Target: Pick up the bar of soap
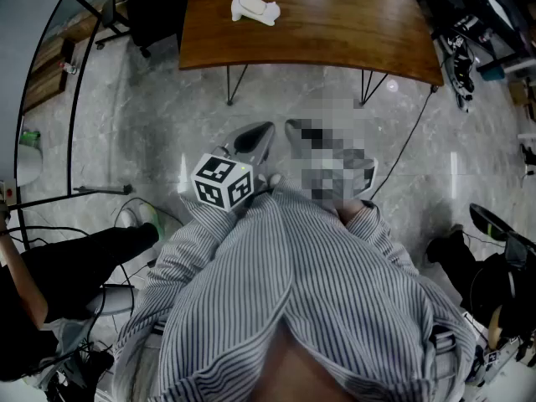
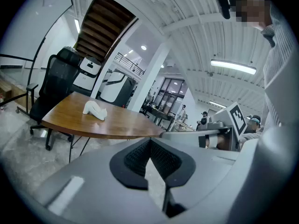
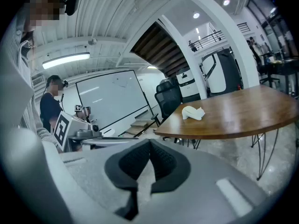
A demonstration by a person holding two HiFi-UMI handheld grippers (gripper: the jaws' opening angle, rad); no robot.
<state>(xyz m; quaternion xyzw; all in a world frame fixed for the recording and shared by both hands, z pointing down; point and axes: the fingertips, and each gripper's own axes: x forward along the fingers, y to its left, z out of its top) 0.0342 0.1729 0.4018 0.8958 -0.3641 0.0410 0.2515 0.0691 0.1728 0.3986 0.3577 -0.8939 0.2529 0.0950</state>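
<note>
Left hand-held gripper (image 2: 149, 141) and right hand-held gripper (image 3: 149, 143) closed, empty; bar of soap (image 1: 254, 8) well ahead, on table (image 1: 335, 32)

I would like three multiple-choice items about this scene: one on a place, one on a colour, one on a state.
1. Where is the bar of soap? A on the floor; B on the wooden table; C between jaws.
2. Its colour? A white; B green; C black.
3. The jaws of the right gripper are: A wide apart; B shut on soap; C shut, empty.
Answers: B, it lies on the tabletop; A, white in every view; C, they meet, nothing between.
</note>
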